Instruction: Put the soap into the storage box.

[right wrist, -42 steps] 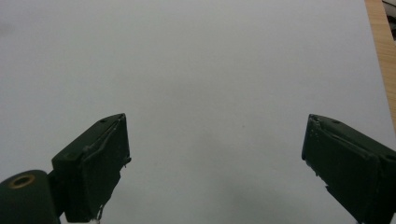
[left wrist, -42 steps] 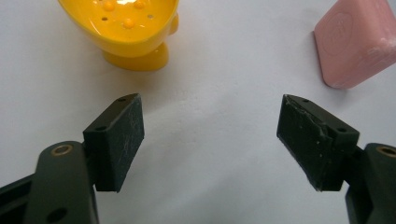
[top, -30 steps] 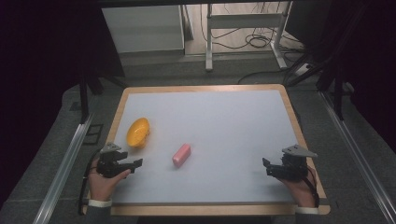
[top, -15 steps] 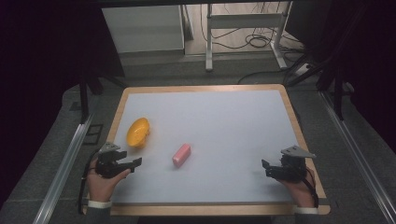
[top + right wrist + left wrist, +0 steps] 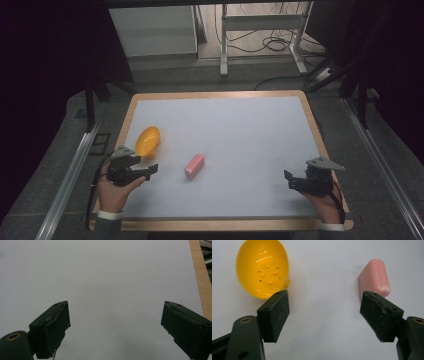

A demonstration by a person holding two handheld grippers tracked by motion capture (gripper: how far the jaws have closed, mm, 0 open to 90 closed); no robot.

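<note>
Both tongs gape, empty. Steer the left tongs (image 5: pixel 324 312) squarely across the pink rounded block (image 5: pixel 374 277), clear of the yellow plastic bowl (image 5: pixel 262 267).

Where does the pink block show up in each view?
High view: the pink block lies left of centre on the white table, right of the yellow bowl and ahead of the left claw.
Left gripper view: upper right, just past the tip of the jaw at the right of that picture.
Right gripper view: not in the picture.
Shared landmark: the yellow bowl, lying beside the block.
</note>
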